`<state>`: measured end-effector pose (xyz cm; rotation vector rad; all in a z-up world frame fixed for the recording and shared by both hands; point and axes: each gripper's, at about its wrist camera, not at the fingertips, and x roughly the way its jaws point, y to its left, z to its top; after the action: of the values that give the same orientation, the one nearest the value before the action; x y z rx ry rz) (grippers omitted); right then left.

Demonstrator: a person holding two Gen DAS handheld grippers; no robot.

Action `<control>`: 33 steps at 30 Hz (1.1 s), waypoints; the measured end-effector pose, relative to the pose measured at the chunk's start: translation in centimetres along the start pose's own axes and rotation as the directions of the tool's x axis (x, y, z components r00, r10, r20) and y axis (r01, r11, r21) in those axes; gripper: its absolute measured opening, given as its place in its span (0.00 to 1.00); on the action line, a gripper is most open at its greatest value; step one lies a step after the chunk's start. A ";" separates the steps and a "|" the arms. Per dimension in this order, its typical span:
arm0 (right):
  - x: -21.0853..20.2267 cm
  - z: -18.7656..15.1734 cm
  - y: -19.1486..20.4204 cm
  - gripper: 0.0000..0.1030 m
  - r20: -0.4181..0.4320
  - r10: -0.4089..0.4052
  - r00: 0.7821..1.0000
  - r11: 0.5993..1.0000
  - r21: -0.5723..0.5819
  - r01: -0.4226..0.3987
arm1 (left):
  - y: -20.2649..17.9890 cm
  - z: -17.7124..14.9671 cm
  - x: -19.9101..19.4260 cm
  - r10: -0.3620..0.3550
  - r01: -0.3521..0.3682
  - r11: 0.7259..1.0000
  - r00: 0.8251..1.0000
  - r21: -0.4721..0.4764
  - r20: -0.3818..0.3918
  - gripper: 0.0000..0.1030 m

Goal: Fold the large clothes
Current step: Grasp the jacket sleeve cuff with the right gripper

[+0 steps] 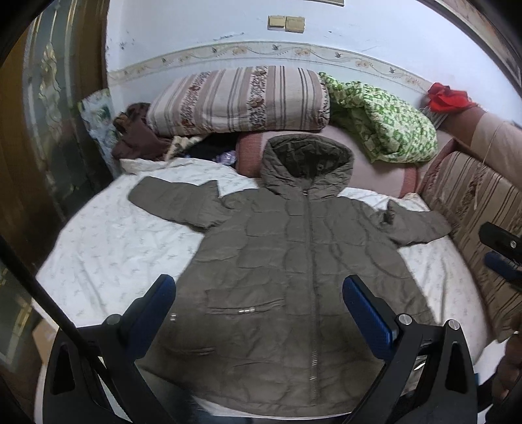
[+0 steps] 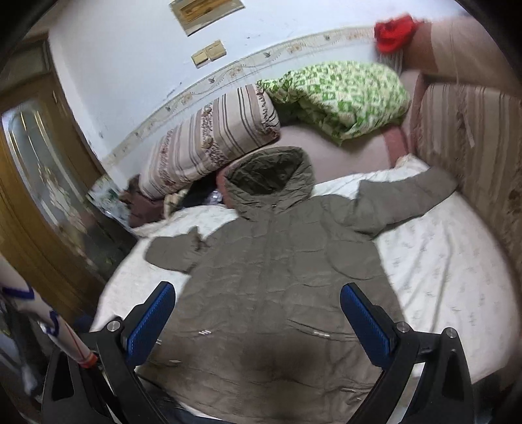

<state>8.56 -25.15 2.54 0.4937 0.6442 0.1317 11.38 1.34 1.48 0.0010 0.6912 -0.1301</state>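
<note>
The olive hooded jacket (image 1: 293,261) lies flat on the bed (image 1: 114,244) — sleeves spread — while the left tool (image 1: 259,313) and right tool (image 2: 257,316) hover wide, empty.

Bed (image 1: 107,248) under spread jacket (image 1: 293,261)

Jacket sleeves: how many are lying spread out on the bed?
2. One sleeve lies out toward the wooden door side; the other sleeve reaches toward the striped cushion. Neither is folded in yet.

Readable text: none in either view.
Wall picture (image 2: 205,14): print too blurred to read.
Jacket (image 1: 293,261): no legible label.
</note>
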 end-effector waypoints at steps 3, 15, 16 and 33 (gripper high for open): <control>1.0 2.6 -1.3 1.00 -0.059 0.089 0.994 0.993 0.088 -0.084 | -0.9 1.5 0.5 -0.049 0.049 0.999 0.999 -0.007 -0.013 0.99; 7.4 14.3 -12.6 1.00 -0.058 0.191 0.980 0.893 0.426 -0.148 | -8.0 9.5 5.6 -0.169 0.170 0.985 0.984 0.012 -0.055 0.99; 8.3 15.1 -14.0 1.00 -0.045 0.150 0.988 0.897 0.426 -0.116 | -8.9 10.0 6.6 -0.167 0.168 0.986 0.985 0.023 -0.052 0.99; 23.8 14.1 -42.6 0.77 -0.041 -0.263 0.964 0.703 0.676 0.220 | -16.2 5.2 27.2 -0.237 0.271 0.958 0.934 0.096 -0.266 0.99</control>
<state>34.62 -61.77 -21.12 1.1131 0.6848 -0.3930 33.53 -18.17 -11.15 0.0555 0.9356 -0.4315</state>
